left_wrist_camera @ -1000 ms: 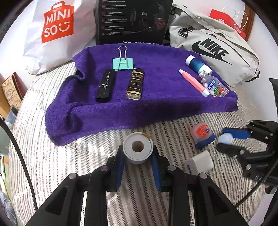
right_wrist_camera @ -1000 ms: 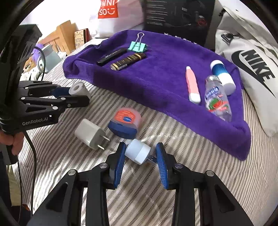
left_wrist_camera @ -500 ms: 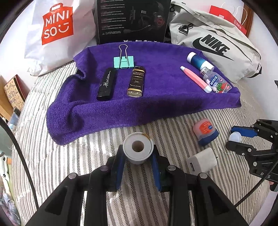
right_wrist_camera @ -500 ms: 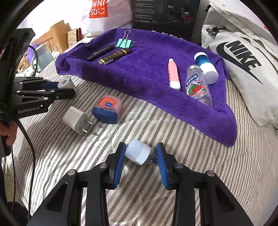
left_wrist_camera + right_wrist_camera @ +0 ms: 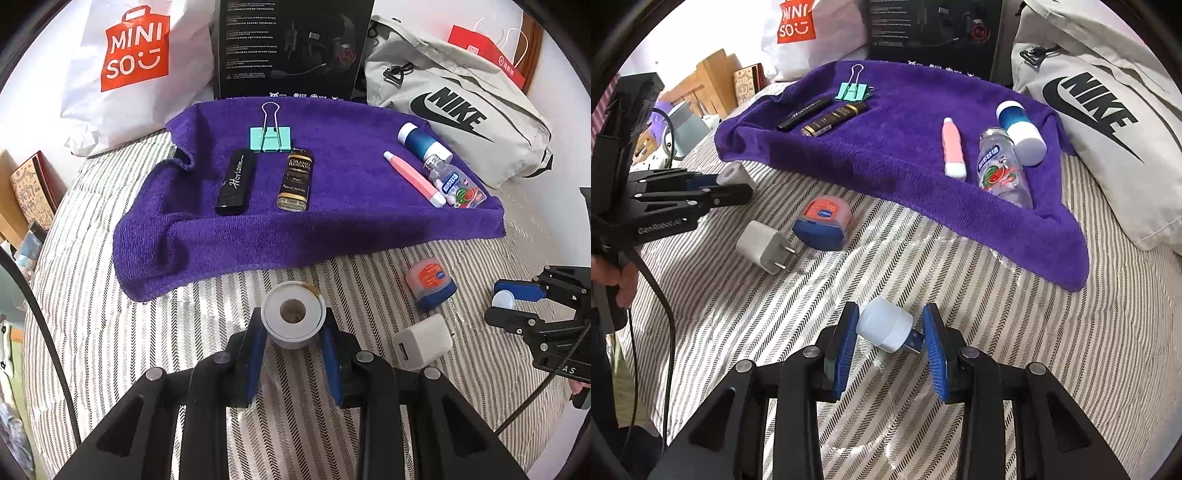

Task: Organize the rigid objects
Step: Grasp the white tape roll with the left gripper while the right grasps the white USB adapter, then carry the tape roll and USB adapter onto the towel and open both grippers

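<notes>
My left gripper (image 5: 293, 334) is shut on a white tape roll (image 5: 293, 317), held above the striped bed in front of the purple towel (image 5: 332, 225). My right gripper (image 5: 890, 332) is shut on a small white USB night light (image 5: 886, 325) with a blue plug, held above the bed. On the towel lie a teal binder clip (image 5: 270, 138), a black case (image 5: 236, 181), a dark bottle (image 5: 295, 179), a pink tube (image 5: 410, 177), a clear bottle (image 5: 454, 184) and a blue-white bottle (image 5: 421, 142). A white charger (image 5: 423, 341) and a red-blue tin (image 5: 430, 282) lie on the bed.
A Miniso bag (image 5: 133, 62), a black headset box (image 5: 291, 48) and a grey Nike bag (image 5: 458, 110) stand behind the towel. Books and boxes (image 5: 713, 85) lie left of the bed. The striped bed cover (image 5: 110, 332) spreads in front of the towel.
Both grippers have drawn back from the towel with their objects still held. The right gripper has shifted to the right, away from the charger and tin.
</notes>
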The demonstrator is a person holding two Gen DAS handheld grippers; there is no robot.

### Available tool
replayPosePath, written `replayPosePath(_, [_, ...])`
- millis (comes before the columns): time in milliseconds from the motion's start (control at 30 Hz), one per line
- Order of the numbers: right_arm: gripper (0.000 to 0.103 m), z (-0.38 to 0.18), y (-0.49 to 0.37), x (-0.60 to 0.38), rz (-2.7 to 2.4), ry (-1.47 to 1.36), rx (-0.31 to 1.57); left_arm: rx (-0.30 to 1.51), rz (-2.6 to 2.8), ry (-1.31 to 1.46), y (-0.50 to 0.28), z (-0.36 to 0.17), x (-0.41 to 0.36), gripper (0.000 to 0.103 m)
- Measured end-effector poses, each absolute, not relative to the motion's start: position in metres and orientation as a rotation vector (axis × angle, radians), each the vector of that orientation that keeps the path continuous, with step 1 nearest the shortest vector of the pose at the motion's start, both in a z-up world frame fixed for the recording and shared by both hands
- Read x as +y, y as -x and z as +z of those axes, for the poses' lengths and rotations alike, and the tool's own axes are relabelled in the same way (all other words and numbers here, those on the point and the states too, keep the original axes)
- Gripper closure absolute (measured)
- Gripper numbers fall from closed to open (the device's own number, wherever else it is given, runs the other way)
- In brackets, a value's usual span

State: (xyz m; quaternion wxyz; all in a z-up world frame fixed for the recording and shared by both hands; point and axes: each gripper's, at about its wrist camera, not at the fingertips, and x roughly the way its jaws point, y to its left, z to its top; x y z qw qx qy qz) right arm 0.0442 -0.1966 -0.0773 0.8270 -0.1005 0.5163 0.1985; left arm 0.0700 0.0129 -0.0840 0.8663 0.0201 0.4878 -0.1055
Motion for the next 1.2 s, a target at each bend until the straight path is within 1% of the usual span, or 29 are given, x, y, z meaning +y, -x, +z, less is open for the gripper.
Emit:
replayPosePath(167, [0.068, -0.083, -0.044, -0.196, 0.409, 0.224, 1.107, 1.025, -0.232, -0.023, -0.067, -0.083, 0.015, 0.076])
replayPosePath(367, [0.068, -0.069, -0.044, -0.205, 0.419, 0.168, 1.089, 1.011, -0.238, -0.019, -0.069, -0.069, 0.016, 0.075])
replayPosePath(767, [0.068, -0.05, -0.063, -0.206, 0.446, 0.165, 1.074, 0.969, -0.259, -0.008, -0.09, -0.039, 0.014, 0.076])
replayPosePath(1200, [0.068, -0.023, -0.107, -0.194, 0.5, 0.158, 1.032, 0.971, -0.26, -0.012, -0.128, -0.038, 0.017, 0.076])
